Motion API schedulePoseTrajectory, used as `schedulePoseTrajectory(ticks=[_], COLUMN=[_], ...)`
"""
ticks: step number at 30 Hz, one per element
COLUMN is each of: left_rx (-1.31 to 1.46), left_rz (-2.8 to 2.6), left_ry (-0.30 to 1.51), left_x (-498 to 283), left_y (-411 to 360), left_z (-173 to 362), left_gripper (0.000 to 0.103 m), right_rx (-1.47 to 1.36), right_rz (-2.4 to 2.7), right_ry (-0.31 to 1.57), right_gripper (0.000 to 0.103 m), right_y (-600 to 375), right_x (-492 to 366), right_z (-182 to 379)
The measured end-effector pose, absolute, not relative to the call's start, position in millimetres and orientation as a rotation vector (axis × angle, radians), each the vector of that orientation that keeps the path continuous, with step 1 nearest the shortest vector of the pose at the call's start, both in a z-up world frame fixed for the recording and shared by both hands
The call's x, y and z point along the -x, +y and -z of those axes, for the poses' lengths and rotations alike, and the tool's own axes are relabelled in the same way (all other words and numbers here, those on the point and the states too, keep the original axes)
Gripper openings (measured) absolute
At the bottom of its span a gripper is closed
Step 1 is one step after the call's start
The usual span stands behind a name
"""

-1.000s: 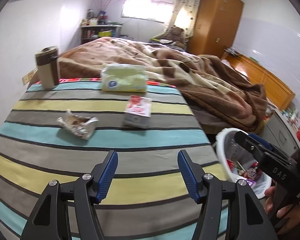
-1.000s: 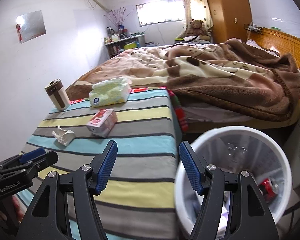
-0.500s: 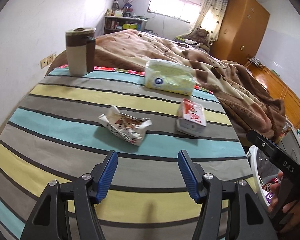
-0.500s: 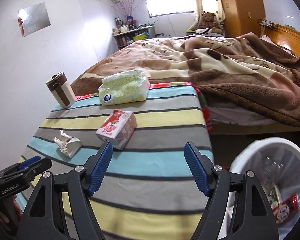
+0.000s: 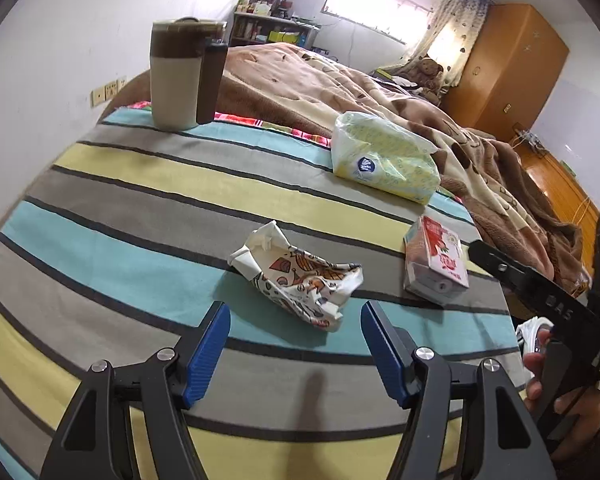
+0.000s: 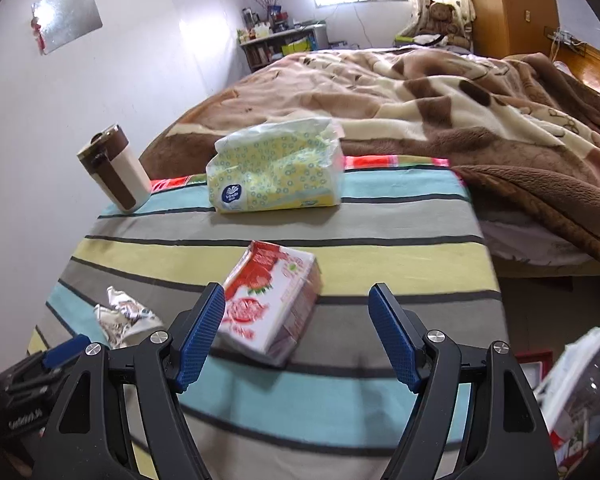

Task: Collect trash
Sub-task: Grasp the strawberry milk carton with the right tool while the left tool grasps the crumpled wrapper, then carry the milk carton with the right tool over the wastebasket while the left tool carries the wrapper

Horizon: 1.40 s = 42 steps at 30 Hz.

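Observation:
A crumpled printed wrapper lies on the striped tablecloth, just ahead of my left gripper. Its jaws are opening, and the pads touch nothing. To the wrapper's right lies a red-and-white drink carton. In the right wrist view that carton lies on its side, with its near end between the fingers of my right gripper. That gripper stands wide open, and its pads are clear of the carton. The wrapper shows at the lower left.
A white trash bin with litter inside stands on the floor past the table's right edge. A yellow tissue pack and a brown-and-cream travel mug stand at the table's far side. Behind them is a bed with a brown blanket.
Both grippers have come forward and down over the striped table. The wrapper and carton now sit close to the fingertips. The bin has slid to the frame's edge. Both pairs of jaws have widened.

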State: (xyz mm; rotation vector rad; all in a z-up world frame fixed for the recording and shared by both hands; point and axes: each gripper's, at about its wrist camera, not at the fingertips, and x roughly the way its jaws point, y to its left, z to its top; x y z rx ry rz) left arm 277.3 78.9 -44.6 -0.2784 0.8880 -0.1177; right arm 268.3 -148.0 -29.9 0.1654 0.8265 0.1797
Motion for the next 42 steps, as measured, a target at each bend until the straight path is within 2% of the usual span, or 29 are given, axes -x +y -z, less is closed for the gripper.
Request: schedulePoseTrajectory(ticks=[15,38,40,41,42], left_rx=[0.354,0.267,0.253,0.246,0.250], left_rz=[0.123,0.063,0.057,0.055,0.057], left_ry=[0.899,0.930,0.930,0.930,0.928], left_x=[-303.0,-335.7,-335.3,-335.6,-335.6], left_y=[88.8,45.1,43.5,42.5,43.0], left_z=[50.9,65.5,66.2,66.2,65.9], left_gripper=[0.068,0.072,0.072,0.071,0.070], right_rx=[-0.052,-0.046,-0.047,-0.049,-0.052], right_rz=[-0.183,-0.160,-0.156,-0.157,-0.154], right_ry=[0.970,0.948,0.945,0.942,0.938], right_gripper=[0.076,0.075,0.068,0.060,0.060], right_y=[-120.4,-163.6,-164.1,-164.7,-165.2], right_x=[-304.8,-281.6,-280.2,-279.7,-279.5], right_z=[49.2,54.6,54.6,54.5,54.3])
